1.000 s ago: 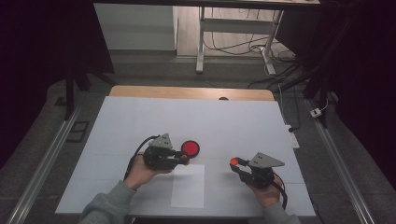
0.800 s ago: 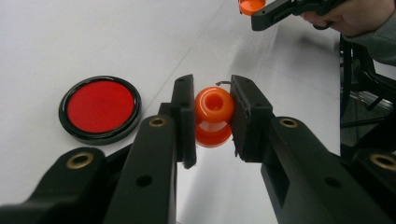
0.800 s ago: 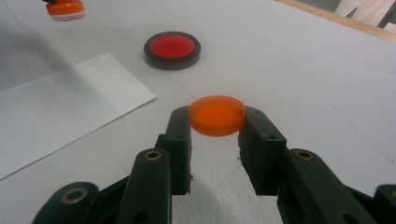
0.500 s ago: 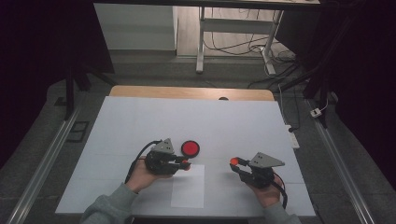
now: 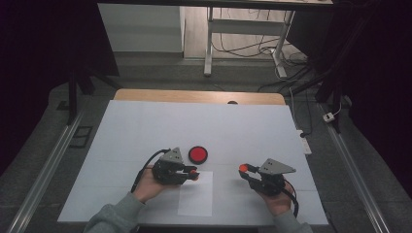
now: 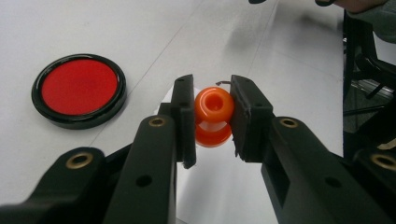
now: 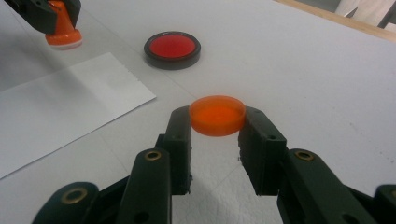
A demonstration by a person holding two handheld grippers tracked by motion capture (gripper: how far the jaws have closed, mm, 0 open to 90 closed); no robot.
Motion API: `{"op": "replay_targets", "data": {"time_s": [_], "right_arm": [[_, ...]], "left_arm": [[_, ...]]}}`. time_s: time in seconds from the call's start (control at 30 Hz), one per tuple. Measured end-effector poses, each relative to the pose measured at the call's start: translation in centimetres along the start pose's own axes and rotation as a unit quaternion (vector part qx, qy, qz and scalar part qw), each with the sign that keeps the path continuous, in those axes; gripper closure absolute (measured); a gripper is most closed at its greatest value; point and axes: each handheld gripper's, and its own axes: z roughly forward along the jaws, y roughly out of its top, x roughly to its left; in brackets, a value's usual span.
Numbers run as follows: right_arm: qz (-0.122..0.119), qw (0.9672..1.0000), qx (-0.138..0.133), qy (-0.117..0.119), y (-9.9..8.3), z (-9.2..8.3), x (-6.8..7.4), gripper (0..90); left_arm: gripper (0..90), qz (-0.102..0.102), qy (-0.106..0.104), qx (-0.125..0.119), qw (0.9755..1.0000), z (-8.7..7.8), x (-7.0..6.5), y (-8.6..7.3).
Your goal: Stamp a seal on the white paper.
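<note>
My left gripper (image 5: 193,173) is shut on an orange stamp (image 6: 213,116) with a round knob, its pads pressing the handle from both sides. It holds the stamp (image 5: 194,171) at the far edge of a white paper sheet (image 5: 196,194); whether the base touches down I cannot tell. A round red ink pad (image 5: 197,154) in a black case lies just beyond it. My right gripper (image 5: 242,168) is shut on a flat orange cap (image 7: 217,114), held low over the table to the right of the sheet.
The white table cover (image 5: 145,126) stretches far beyond the ink pad, with a wooden strip (image 5: 199,96) along its back edge. Metal rails (image 5: 43,170) run along both sides. The right gripper view shows the left gripper (image 7: 46,11) with the stamp (image 7: 63,28) at upper left.
My left gripper has shifted slightly towards the near right, bringing the stamp from beside the ink pad to the paper's far edge. The right gripper has stayed put.
</note>
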Motion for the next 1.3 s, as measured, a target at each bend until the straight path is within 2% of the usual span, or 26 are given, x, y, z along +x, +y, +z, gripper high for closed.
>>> {"op": "replay_targets", "data": {"time_s": [0.53,0.9,1.3], "right_arm": [[0.003,1.0,0.001,0.004,-0.1,0.1,0.0,64.4],[0.0,1.0,0.003,0.004,-0.1,0.2,0.1,64.4],[0.001,1.0,0.004,0.007,-0.1,0.2,0.1,64.4]], "left_arm": [[72.2,-0.005,0.005,0.015,0.9999,1.5,0.0,-0.8],[72.2,0.002,0.014,0.032,0.9994,2.2,0.1,-1.3],[72.2,0.01,0.014,0.043,0.9989,2.7,-0.1,-1.5]]}}
